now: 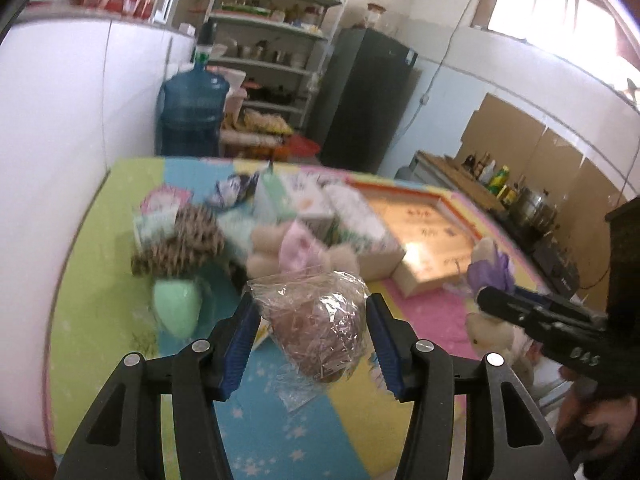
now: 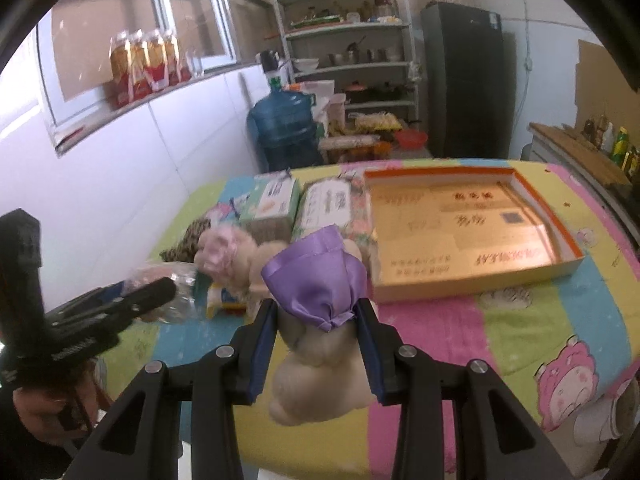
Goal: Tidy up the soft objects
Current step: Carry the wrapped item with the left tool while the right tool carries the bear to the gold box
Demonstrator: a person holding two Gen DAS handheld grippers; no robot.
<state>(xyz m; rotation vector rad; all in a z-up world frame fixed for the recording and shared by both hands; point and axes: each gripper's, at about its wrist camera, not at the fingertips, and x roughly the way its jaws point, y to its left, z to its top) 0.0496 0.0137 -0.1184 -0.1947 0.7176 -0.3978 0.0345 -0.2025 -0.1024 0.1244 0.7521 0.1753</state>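
Observation:
My left gripper [image 1: 312,304] is shut on a brown soft lump in crinkled clear plastic [image 1: 320,324], held above the colourful table mat [image 1: 100,280]. My right gripper [image 2: 317,306] is shut on a beige plush toy in a purple satin dress [image 2: 316,280], also off the mat [image 2: 520,320]. Each gripper shows at the edge of the other's view: the right gripper [image 1: 486,298] with its plush toy [image 1: 490,264], and the left gripper [image 2: 164,290] with its wrapped lump [image 2: 180,280]. A shallow orange-rimmed box [image 2: 560,240] lies open beyond.
A pink-dressed plush [image 1: 296,248], leopard-print cloth [image 1: 180,244], a green egg-shaped pad [image 1: 178,308] and tissue packs [image 2: 272,200] crowd the mat's far left. A white wall [image 1: 60,120] borders the table. Water jug [image 2: 284,120], shelves [image 2: 348,40], fridge [image 2: 464,80] stand behind.

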